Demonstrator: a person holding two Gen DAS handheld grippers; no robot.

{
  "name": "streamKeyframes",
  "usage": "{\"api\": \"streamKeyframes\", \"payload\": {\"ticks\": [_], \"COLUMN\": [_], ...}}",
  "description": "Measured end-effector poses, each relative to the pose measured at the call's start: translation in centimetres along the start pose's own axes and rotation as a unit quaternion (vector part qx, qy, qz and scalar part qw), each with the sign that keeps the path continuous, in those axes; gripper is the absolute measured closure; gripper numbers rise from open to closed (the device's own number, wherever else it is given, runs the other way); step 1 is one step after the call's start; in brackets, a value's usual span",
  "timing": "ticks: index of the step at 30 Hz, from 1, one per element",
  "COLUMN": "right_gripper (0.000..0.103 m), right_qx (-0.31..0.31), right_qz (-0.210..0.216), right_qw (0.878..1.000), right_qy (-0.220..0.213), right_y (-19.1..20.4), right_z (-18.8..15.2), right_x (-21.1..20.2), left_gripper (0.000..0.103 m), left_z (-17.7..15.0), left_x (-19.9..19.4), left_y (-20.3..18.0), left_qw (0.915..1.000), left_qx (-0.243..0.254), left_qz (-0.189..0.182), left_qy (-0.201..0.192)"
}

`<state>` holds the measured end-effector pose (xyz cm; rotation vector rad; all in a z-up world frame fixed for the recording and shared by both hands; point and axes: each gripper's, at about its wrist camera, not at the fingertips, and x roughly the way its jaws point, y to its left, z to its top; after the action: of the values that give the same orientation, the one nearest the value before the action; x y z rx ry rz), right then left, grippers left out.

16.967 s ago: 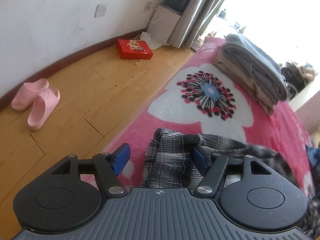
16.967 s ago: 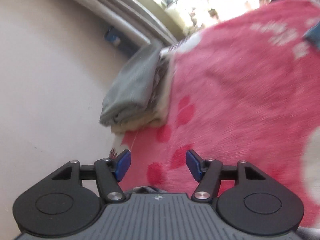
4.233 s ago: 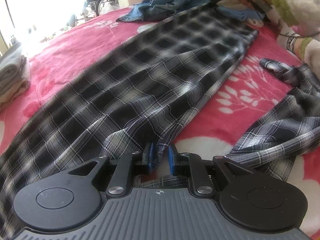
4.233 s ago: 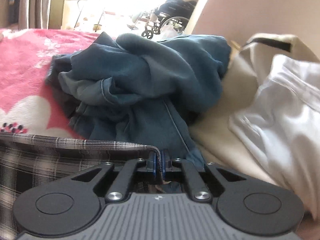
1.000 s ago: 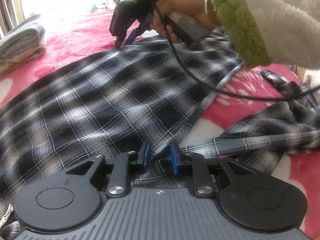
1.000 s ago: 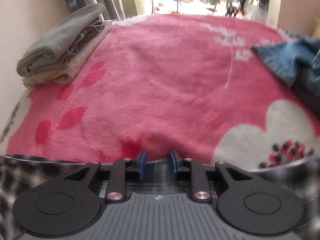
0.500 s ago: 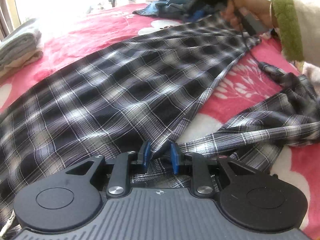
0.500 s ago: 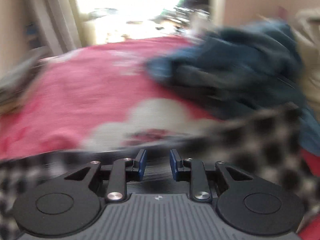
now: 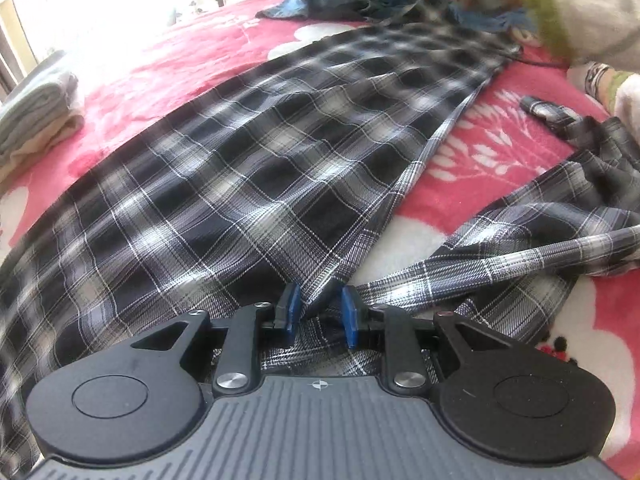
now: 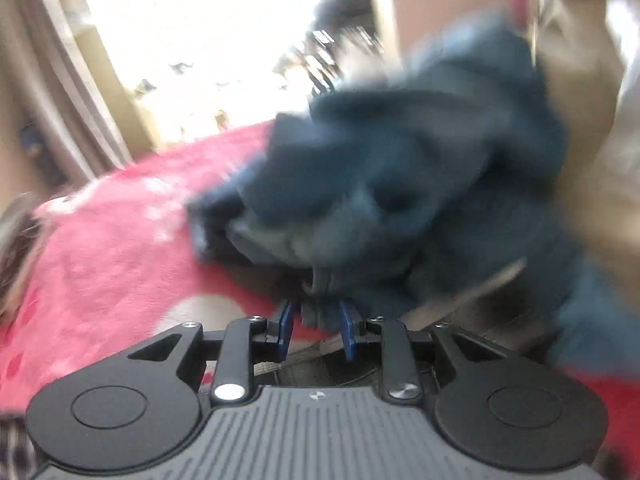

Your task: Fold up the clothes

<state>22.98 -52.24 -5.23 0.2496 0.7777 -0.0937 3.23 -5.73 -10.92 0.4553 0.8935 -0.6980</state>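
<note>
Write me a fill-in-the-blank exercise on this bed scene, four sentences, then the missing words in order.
1. The garment spread across the pink blanket is a black and white ____ shirt.
2. The left gripper has an edge of the ____ between its jaws.
3. The crumpled garment ahead of the right gripper is dark ____.
4. The folded clothes lie at the ____ edge of the left wrist view.

Missing words: plaid; shirt; blue; left
</note>
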Motion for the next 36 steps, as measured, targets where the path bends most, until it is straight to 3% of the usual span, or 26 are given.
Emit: {"api": "streamKeyframes", "payload": {"ticks": [4,8,13,19,23,27,32,34,36], "right_gripper": [0.076,0.076,0.082,0.079,0.076,0.072,0.060,0.060,0.057], "right_qx": [-0.001,0.028,0.060,0.047,0.070,0.075,0.051,0.035,0.013], "right_qz": [-0.018,-0.085,-0.136,-0.134,-0.108,-0.035,0.074,0.115,0.148], "right_qw": [0.997,0.989,0.987,0.988,0.991,0.996,0.994,0.989,0.982], "right_qy": [0.077,0.113,0.065,0.064,0.034,0.033,0.066,0.092,0.118], "right_y": [-3.1,-6.3,-8.8,-8.3,-8.6,-7.3,-2.4,0.6,3.9], "right_z": [-1.0,-2.6,-1.9,-1.2,-2.0,-4.4,-9.3,-11.9,-15.2], "right_x": [-2.3,0.9,4.6,3.5,-2.5,-10.7,-19.0,-20.8,-22.2], "left_gripper": [0.081,0.081,0.081,0.080,0.075,0.066,0.060,0.060,0.060], "left_z": [0.0,0.1,0.0,0.0,0.4,0.6,0.0,-0.6,-1.6], "left_x": [-0.1,-0.1,-0.3,0.0,-0.2,-2.3,-5.6,-7.4,-9.3], "left_y": [0.2,0.0,-0.2,0.0,0.9,2.6,5.3,6.2,6.8], "left_qw": [1.0000,0.9999,0.9997,0.9998,0.9995,0.9927,0.9653,0.9531,0.9467], "left_qx": [0.003,0.012,0.022,0.017,-0.021,-0.104,-0.230,-0.267,-0.284], "left_qz": [-0.005,-0.001,0.007,0.001,-0.020,-0.057,-0.089,-0.089,-0.079], "left_qy": [0.002,0.006,0.010,0.010,0.009,-0.025,-0.087,-0.112,-0.130]}}
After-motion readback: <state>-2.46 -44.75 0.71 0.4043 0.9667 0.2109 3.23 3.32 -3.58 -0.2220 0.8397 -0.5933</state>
